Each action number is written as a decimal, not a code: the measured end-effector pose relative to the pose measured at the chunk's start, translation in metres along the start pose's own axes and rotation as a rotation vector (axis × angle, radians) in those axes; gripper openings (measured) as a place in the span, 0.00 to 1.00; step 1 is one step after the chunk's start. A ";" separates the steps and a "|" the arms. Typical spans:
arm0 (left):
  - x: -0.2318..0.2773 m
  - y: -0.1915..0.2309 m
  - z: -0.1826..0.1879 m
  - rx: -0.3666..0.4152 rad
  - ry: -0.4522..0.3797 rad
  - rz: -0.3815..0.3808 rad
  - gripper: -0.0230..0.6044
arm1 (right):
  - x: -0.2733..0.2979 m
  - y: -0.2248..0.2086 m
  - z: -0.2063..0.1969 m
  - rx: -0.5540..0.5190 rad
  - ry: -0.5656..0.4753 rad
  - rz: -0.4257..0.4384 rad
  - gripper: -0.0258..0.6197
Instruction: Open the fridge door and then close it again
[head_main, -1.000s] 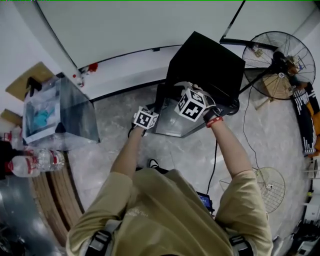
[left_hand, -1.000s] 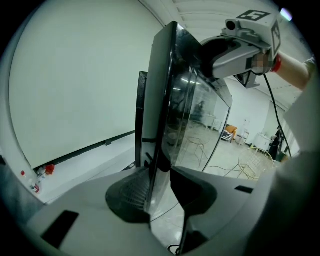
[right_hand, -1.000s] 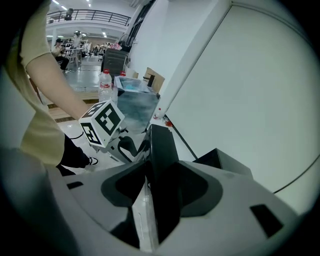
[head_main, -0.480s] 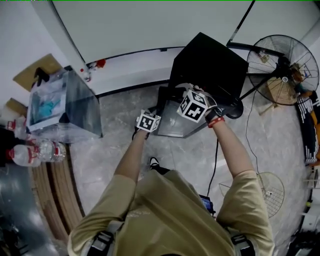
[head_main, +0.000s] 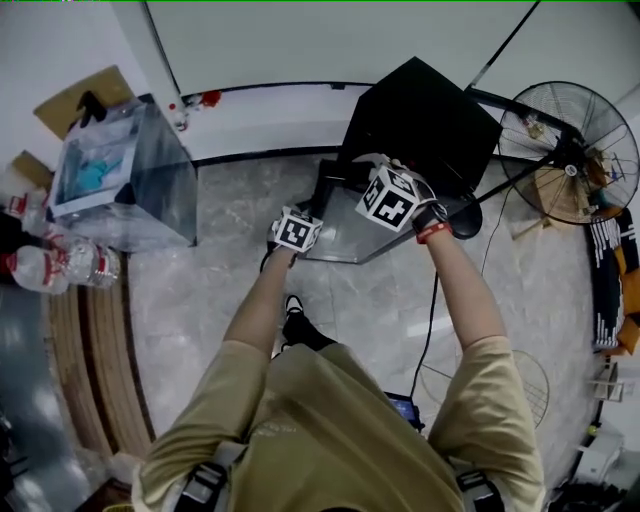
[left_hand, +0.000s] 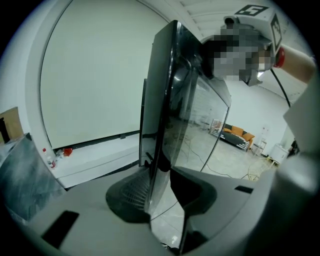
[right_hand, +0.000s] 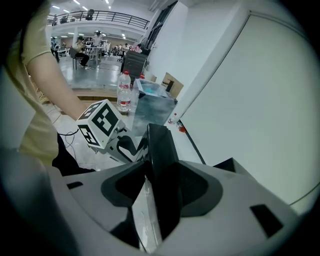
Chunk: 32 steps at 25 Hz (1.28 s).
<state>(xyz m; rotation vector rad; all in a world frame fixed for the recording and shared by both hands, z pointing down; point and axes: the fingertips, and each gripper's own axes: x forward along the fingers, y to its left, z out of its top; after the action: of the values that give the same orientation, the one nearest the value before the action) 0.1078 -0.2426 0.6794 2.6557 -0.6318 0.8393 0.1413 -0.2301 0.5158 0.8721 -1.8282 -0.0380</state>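
- Moved: left gripper (left_hand: 162, 200), right gripper (right_hand: 155, 190) and fridge door (head_main: 347, 238) shifted slightly, centre frame; swing direction unclear.
- Fingers, both: clamped on door edge.
- Status: door open; closing outstanding.

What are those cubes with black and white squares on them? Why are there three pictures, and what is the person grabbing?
A person is standing over a small black fridge that sits on the floor. Each hand holds a grabbing tool with two jaws. The cubes with squares are just part of those tools.

The picture from above comes from a camera on the person's head, so you see their shoulders and arms. The other two pictures come from little cameras that ride on each tool and look along its jaws.

The left tool and the right tool are both clamped on the fridge door, which stands open.

Nearby are a clear box, some water bottles and a big fan.
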 end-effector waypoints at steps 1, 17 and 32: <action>-0.003 -0.002 -0.002 -0.007 -0.002 0.000 0.26 | -0.002 0.003 0.001 -0.004 -0.005 0.002 0.38; -0.034 -0.039 -0.034 -0.114 -0.020 0.048 0.25 | -0.027 0.047 0.002 -0.058 -0.060 0.019 0.39; -0.061 -0.091 -0.064 -0.198 -0.028 0.169 0.25 | -0.060 0.096 -0.013 -0.181 -0.123 0.084 0.40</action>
<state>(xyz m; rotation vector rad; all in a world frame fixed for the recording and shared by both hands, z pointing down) 0.0766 -0.1192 0.6812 2.4656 -0.9071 0.7413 0.1102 -0.1208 0.5129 0.6782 -1.9400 -0.2051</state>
